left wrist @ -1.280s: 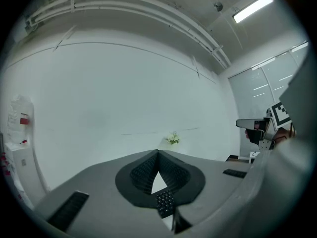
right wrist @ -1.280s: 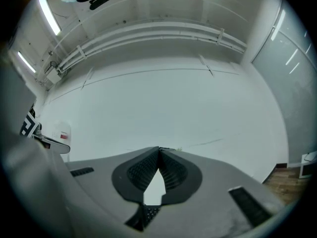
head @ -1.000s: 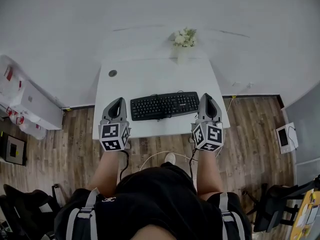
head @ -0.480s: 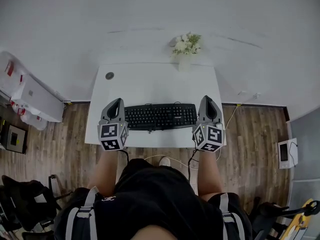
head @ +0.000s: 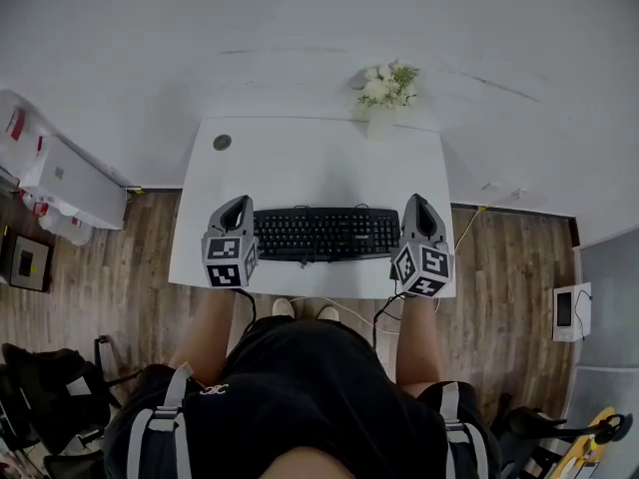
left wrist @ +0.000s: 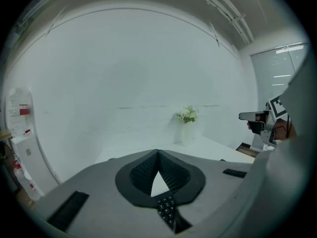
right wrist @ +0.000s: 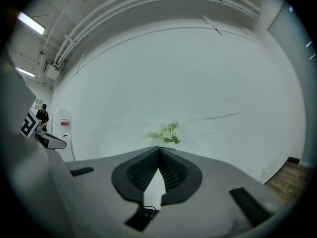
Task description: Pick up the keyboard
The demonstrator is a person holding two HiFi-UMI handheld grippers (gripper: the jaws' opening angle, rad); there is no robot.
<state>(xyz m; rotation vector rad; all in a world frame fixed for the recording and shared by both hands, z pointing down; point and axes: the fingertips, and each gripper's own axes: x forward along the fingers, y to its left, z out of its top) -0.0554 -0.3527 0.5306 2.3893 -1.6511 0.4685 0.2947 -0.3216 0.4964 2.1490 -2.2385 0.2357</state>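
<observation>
Keyboard (head: 324, 234) lies lengthwise left-to-right on desk (head: 300, 163) — left gripper (head: 239, 203) and right gripper (head: 414, 201), both closed, flank its ends.

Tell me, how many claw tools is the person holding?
2. The left claw is at the keyboard's left end, the right claw at its right end, both over the white desk. None seems hidden.

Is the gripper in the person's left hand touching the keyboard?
Cannot tell. In the head view the left gripper sits beside the keyboard, but from above neither contact nor gap shows; its own view only glimpses keys beneath shut fingers.
</observation>
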